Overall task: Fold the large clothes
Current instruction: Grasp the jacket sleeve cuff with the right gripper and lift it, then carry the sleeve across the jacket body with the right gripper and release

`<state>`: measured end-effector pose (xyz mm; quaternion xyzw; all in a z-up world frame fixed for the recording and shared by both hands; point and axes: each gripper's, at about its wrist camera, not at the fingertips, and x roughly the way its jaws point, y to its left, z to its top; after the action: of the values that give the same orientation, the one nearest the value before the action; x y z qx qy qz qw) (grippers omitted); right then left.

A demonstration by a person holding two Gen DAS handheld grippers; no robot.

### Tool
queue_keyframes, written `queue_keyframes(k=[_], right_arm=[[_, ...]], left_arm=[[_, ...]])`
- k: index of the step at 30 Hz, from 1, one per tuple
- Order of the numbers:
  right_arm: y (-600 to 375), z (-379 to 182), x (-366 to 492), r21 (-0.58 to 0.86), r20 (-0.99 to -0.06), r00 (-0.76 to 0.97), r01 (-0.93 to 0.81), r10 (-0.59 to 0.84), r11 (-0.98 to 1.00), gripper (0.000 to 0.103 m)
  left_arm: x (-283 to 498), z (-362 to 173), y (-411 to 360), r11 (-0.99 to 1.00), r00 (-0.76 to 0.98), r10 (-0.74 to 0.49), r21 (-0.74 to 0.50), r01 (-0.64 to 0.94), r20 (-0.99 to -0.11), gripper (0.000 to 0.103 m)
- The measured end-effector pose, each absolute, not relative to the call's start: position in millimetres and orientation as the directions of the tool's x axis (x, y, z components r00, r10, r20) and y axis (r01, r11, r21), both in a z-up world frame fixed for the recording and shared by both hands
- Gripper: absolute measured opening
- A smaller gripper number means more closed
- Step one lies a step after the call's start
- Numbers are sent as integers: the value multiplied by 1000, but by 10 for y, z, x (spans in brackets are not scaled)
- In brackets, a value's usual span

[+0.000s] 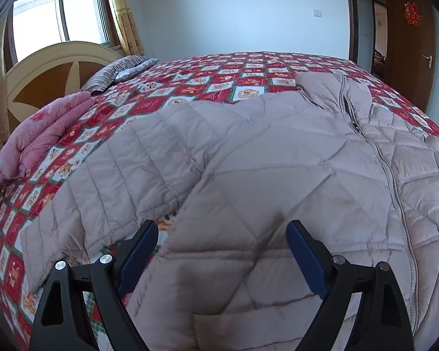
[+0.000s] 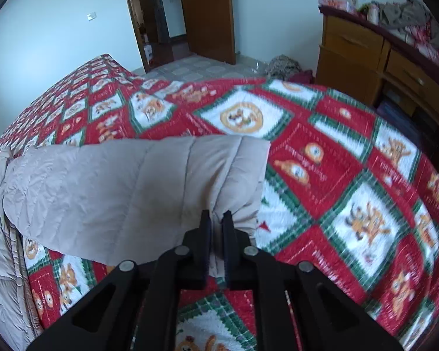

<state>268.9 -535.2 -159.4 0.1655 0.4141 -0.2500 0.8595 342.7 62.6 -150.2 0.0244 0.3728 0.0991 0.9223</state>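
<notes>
A large beige quilted jacket lies spread front-up on the bed, zipper running down its middle, one sleeve stretched out to the left. My left gripper is open and empty, hovering just above the jacket's lower body. In the right wrist view my right gripper is shut on the cuff end of the jacket's other sleeve, holding it a little above the bedspread; the sleeve runs left to the jacket body.
The bed carries a red, white and green patterned bedspread. A folded pink blanket and a striped pillow lie near the headboard. A wooden dresser stands beyond the bed; a doorway is open.
</notes>
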Motion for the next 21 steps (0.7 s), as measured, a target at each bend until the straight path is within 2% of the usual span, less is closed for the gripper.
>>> queue_keyframes(k=[5, 9, 21], right_arm=[[-5025, -1029, 2896, -44, -700, 600, 504, -387, 862, 8], [-4497, -630, 3147, -139, -617, 681, 399, -394, 906, 8], [-2641, -199, 3745, -297, -488, 852, 40, -188, 954, 6]], left_arm=[[3498, -1323, 691, 973, 729, 229, 152, -172, -645, 90], [3626, -1290, 711, 971, 726, 238, 152, -184, -645, 90], [3691, -1371, 822, 971, 716, 237, 140, -194, -657, 90]])
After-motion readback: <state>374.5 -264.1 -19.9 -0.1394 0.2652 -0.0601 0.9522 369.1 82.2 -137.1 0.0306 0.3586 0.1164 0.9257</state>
